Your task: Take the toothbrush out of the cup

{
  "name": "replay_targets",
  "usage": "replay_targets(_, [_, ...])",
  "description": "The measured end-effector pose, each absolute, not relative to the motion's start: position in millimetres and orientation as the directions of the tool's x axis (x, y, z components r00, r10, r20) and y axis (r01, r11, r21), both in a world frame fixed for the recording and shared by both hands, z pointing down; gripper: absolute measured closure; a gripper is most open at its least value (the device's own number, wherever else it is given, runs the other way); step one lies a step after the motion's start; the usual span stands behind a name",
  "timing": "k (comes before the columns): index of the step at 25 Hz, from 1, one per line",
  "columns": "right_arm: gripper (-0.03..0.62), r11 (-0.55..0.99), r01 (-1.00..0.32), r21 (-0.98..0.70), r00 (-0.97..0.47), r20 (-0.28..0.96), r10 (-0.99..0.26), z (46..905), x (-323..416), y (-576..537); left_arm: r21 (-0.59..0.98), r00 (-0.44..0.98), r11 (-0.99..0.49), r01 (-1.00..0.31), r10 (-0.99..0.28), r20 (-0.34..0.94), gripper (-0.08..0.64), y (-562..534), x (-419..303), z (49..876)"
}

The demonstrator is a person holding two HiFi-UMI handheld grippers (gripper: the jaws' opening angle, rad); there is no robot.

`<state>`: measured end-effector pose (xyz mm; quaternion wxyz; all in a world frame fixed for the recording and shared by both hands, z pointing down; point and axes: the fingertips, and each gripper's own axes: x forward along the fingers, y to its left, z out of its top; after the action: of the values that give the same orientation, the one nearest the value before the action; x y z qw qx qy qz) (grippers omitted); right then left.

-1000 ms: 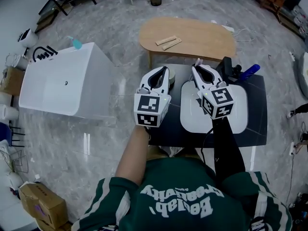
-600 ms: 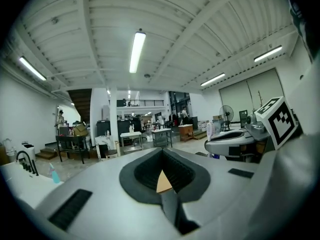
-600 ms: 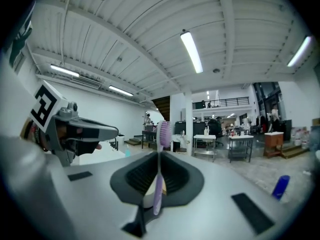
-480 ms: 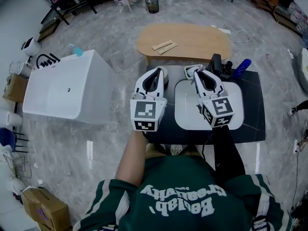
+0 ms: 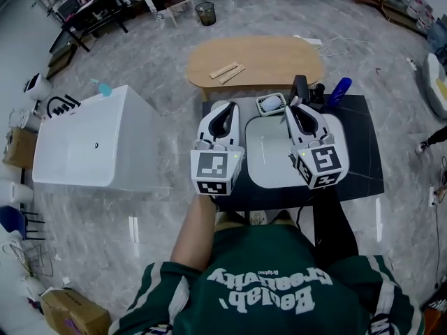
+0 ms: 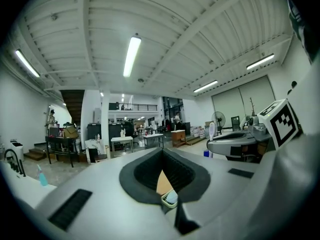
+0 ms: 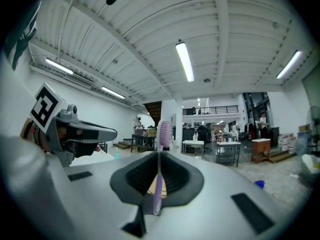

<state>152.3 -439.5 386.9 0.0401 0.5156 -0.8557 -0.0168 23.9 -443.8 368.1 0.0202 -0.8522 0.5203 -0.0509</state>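
Observation:
A purple toothbrush (image 7: pixel 159 184) stands upright between the pads of my right gripper (image 7: pixel 159 156), its bristle head above the jaws. That gripper is shut on the handle. In the head view my right gripper (image 5: pixel 292 110) hovers over the far edge of a white basin (image 5: pixel 269 155) on a black table (image 5: pixel 363 162). My left gripper (image 5: pixel 228 107) is level beside it at the basin's left, jaws together with nothing in them. In the left gripper view, the left gripper (image 6: pixel 162 159) has its pads meeting. I cannot make out the cup in any view.
A small white soap dish (image 5: pixel 269 104) lies between the two gripper tips. A black object (image 5: pixel 302 88) and a blue one (image 5: pixel 339 89) stand at the table's far edge. Beyond is an oval wooden table (image 5: pixel 265 58). A white tub (image 5: pixel 91 142) stands at the left.
Both grippers have risen a little and shifted across the black table. The soap dish, hidden behind them before, now shows between their tips. The toothbrush stays in the right gripper.

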Motion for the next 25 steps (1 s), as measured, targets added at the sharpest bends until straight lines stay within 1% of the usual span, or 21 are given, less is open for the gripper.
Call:
replay_targets(14, [0.569,0.405,-0.909,0.095,-0.402,0.052,-0.914,382,180,-433,-0.086,0.483,-0.488,-0.869,-0.873,0.066,0.56,-447,37,371])
replay_targets(25, [0.57,0.41,-0.904,0.119,-0.407,0.051,-0.912,377,178,-432,-0.108,0.486,-0.491,-0.864,-0.871,0.072,0.56,-447,38,369])
